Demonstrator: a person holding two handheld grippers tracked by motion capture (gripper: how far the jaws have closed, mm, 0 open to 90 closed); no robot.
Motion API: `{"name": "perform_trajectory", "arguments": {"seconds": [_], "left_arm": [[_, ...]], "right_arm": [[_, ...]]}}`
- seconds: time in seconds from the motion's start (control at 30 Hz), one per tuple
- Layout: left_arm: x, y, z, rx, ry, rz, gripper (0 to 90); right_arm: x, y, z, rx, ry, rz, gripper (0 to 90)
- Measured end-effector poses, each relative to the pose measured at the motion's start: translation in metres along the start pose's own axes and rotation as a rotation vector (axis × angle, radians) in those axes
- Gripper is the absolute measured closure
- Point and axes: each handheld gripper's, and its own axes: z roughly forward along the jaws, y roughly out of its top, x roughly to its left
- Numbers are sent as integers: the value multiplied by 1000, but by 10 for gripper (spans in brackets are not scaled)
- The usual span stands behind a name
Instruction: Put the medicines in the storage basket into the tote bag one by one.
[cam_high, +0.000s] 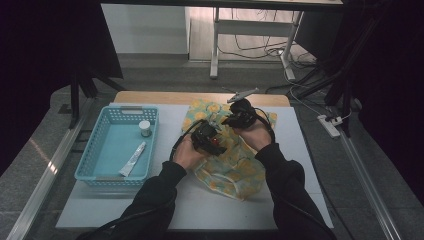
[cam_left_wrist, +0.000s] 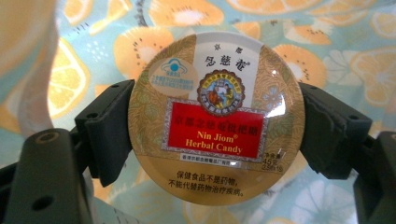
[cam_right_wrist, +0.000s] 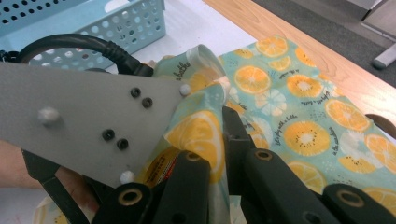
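Looking down from high view: left gripper and right gripper meet over fruit-print bag on surface; basket at left holds tube and small jar.

Left gripper view: jaws spread wide, clamped on rim of round candy tin, bag cloth just behind.

Right gripper view: jaws closed tight, pinching bag edge; tin sits at bag mouth.

Risk: smooth round tin could slip from two-point grip; pinched cloth may pull free, letting mouth sag and tin catch on it.
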Motion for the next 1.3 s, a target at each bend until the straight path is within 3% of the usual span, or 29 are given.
{"name": "perform_trajectory", "arguments": {"seconds": [0.23,0.57,0.7,0.97,1.03,1.3], "left_arm": [[0,-2,6,-33,23,-8,189],[-6,-1,-4,-99,-45,-9,113],[-9,-1,-9,-91,-54,5,68],[-12,-6,-30,-105,-96,-16,31],[-12,-8,-36,-115,-123,-36,13],[-12,-19,-60,-139,-132,-43,11]], "right_arm": [[-6,-5,4,1,-2,25,898],[-11,-10,4,-2,-1,45,898],[-12,-12,4,-4,3,49,897],[-9,-12,5,-6,9,44,897],[-9,-12,4,-6,11,41,897],[-6,-12,3,-11,14,32,897]]}}
